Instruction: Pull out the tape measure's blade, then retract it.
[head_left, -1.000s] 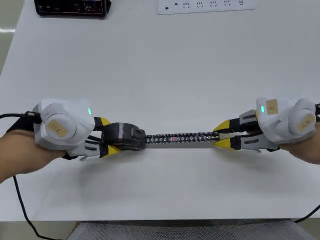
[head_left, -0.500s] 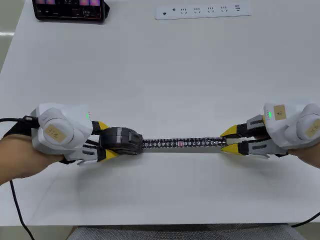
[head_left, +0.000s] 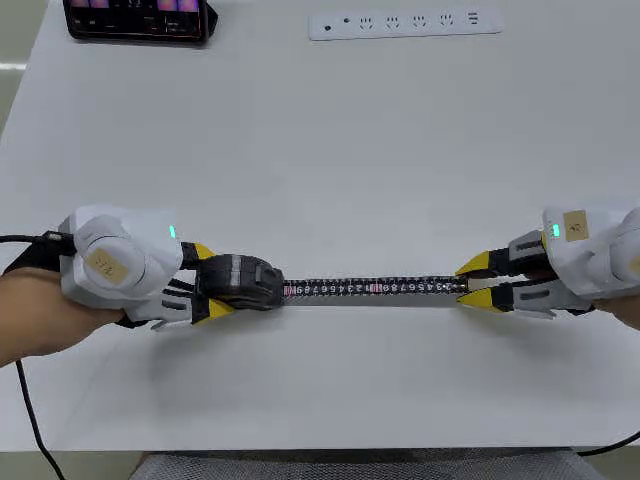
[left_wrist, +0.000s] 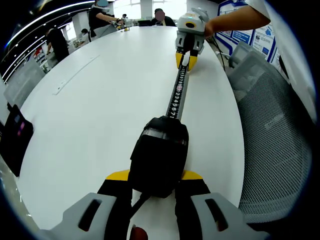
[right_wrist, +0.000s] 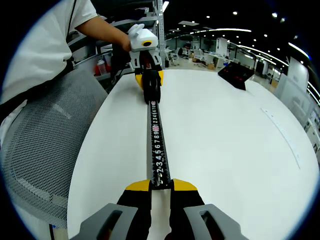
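Observation:
A black tape measure case (head_left: 240, 282) lies on the white table, held between the yellow-tipped jaws of my left gripper (head_left: 207, 283), which is shut on it. In the left gripper view the case (left_wrist: 160, 156) sits right in front of the jaws. Its dark numbered blade (head_left: 375, 288) runs out flat to the right along the table. My right gripper (head_left: 477, 281) is shut on the blade's end. The right gripper view shows the blade (right_wrist: 156, 145) stretching away from my right gripper (right_wrist: 160, 186) to the case (right_wrist: 151, 86) and my left gripper (right_wrist: 142, 42).
A white power strip (head_left: 404, 22) lies at the table's far edge, with a black device (head_left: 135, 18) at the far left corner. A black cable (head_left: 25, 405) trails from the left hand. A grey mesh chair (left_wrist: 270, 125) stands at the table's near edge.
My right gripper has moved further right with the blade's end, and more blade is out of the case. The left gripper and case stayed about where they were.

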